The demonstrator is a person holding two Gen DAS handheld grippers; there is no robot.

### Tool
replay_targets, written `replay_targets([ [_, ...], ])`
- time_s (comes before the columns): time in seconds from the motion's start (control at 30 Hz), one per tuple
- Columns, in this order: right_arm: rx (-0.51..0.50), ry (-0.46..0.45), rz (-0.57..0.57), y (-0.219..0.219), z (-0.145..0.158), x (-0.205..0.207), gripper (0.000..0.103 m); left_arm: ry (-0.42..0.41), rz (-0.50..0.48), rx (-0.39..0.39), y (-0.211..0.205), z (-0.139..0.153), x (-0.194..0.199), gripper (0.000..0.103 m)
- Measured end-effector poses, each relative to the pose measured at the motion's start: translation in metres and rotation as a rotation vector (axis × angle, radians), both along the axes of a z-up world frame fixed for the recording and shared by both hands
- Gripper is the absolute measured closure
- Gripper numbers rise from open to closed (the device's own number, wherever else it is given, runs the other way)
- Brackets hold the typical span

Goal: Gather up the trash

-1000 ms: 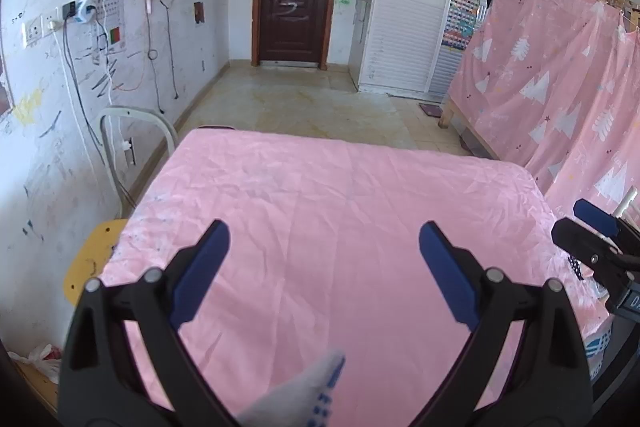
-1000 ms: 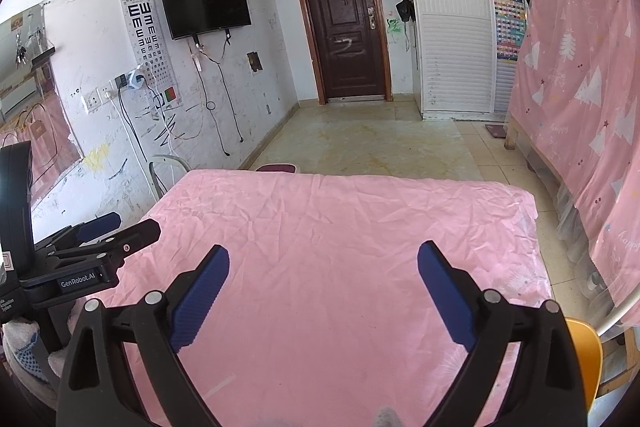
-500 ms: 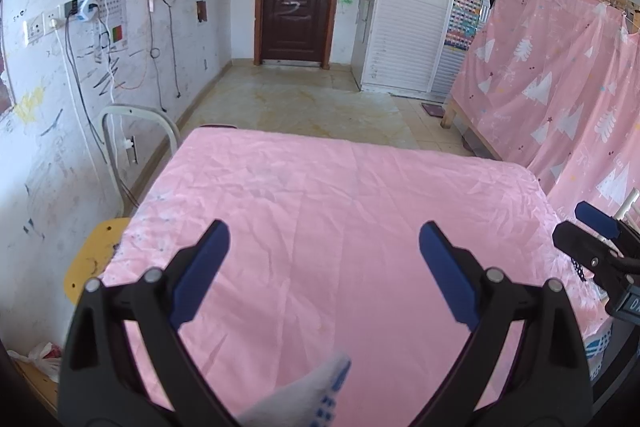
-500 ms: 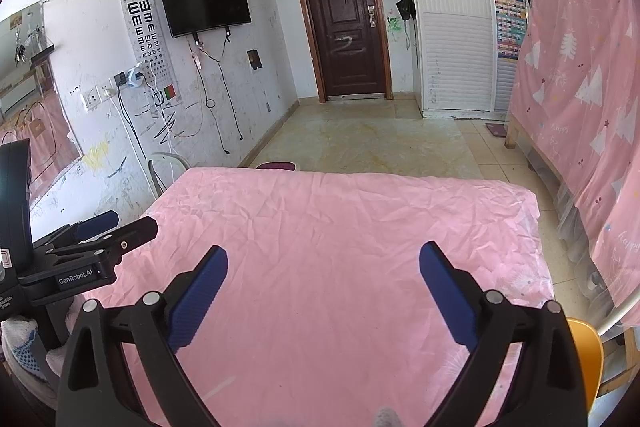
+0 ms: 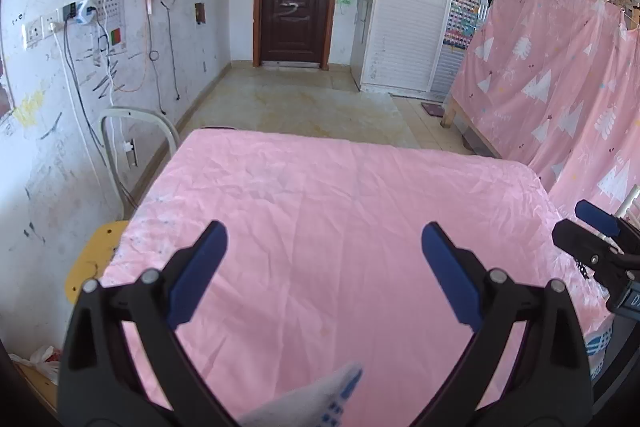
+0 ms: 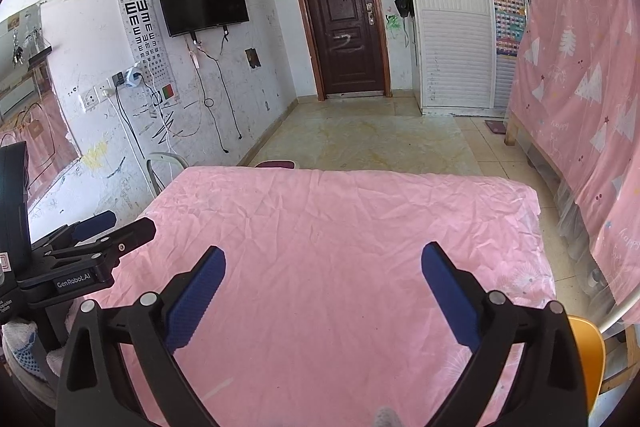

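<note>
Pink tablecloth point(image 5: 340, 211) beneath spread claws

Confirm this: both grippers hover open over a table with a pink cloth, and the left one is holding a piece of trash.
Wrong on one count: the left gripper holds nothing; the left wrist view shows only bare pink cloth between its fingers. The rest stands: both grippers, the right gripper too, hover open over the cloth.

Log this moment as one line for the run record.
left gripper: open, empty | right gripper: open, empty | both over pink tablecloth | trash: none visible on it
</note>
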State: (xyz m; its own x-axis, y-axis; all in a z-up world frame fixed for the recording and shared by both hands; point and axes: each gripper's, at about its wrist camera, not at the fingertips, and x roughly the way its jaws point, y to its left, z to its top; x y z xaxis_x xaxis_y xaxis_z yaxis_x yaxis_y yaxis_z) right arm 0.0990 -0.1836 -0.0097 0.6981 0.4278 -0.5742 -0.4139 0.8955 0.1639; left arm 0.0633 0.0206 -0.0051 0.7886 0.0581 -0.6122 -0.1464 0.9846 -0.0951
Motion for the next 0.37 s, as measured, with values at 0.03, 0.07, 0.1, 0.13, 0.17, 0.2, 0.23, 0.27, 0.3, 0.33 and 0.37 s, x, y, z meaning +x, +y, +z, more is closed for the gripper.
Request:
replay_targets([
  [0.03, 0.000, 0.001, 0.000, -0.0004, -0.0005, 0.0002, 0.014, 0.001, 0.000, -0.001, 0.0007, -0.0004, 0.0002, 0.009],
  [0.07, 0.001, 0.002, -0.001, -0.0007, -0.0011, 0.0006, 0.014, 0.002, -0.001, -0.002, 0.0005, -0.0001, 0.0011, 0.009],
  [0.1, 0.001, 0.003, -0.002, -0.0007, -0.0011, 0.0014, 0.014, 0.003, -0.001, -0.001, -0.0002, 0.0002, 0.0010, 0.009],
  [0.13, 0.001, 0.004, -0.002, -0.0009, -0.0017, 0.0018, 0.014, 0.004, -0.002, -0.001, -0.0003, 0.0001, 0.0011, 0.009],
  [0.17, 0.001, 0.006, -0.002, -0.0002, -0.0022, 0.0028, 0.014, 0.005, -0.002, -0.001, -0.0003, -0.0003, 0.0014, 0.009],
  [0.2, 0.000, 0.007, -0.002, -0.0002, -0.0026, 0.0031, 0.014, 0.006, -0.003, -0.001, -0.0008, -0.0006, 0.0021, 0.009],
  [0.23, 0.000, 0.009, -0.002, -0.0003, -0.0036, 0.0036, 0.014, 0.007, -0.004, -0.001, -0.0011, -0.0008, 0.0027, 0.009],
  [0.27, 0.000, 0.011, -0.002, -0.0010, -0.0038, 0.0043, 0.014, 0.008, -0.005, 0.000, -0.0014, -0.0013, 0.0031, 0.009],
  [0.3, -0.001, 0.012, -0.001, -0.0013, -0.0045, 0.0045, 0.014, 0.009, -0.005, 0.001, -0.0019, -0.0018, 0.0034, 0.009],
  [0.33, -0.002, 0.015, 0.000, -0.0014, -0.0055, 0.0051, 0.014, 0.010, -0.005, 0.001, -0.0026, -0.0021, 0.0040, 0.009],
  [0.37, -0.003, 0.016, 0.000, -0.0004, -0.0056, 0.0056, 0.013, 0.011, -0.006, 0.000, -0.0030, -0.0024, 0.0043, 0.009],
])
